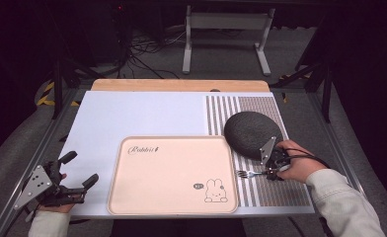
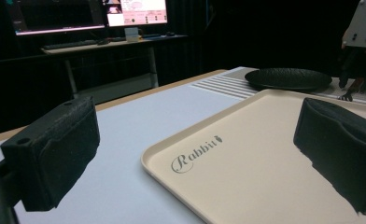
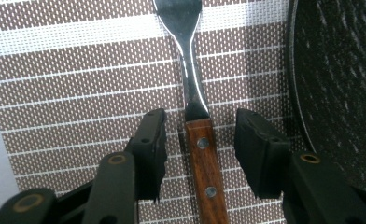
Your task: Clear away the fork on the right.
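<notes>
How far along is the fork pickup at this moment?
Early. Done: the right gripper straddles the fork on the striped placemat, beside the dark plate. In hand: nothing; its jaws are open, apart from the wooden handle. Left: closing and lifting. The left gripper sits open near the beige tray.

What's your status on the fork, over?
Right claw open, straddling fork handle, not gripping. Left claw open, idle beside tray. Dark plate close alongside.

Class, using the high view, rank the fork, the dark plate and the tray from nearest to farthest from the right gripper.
1. Fork: between the right gripper's fingers, on the striped mat.
2. Dark plate: just beyond the gripper.
3. Tray: to its left, past the fork's prongs.
</notes>
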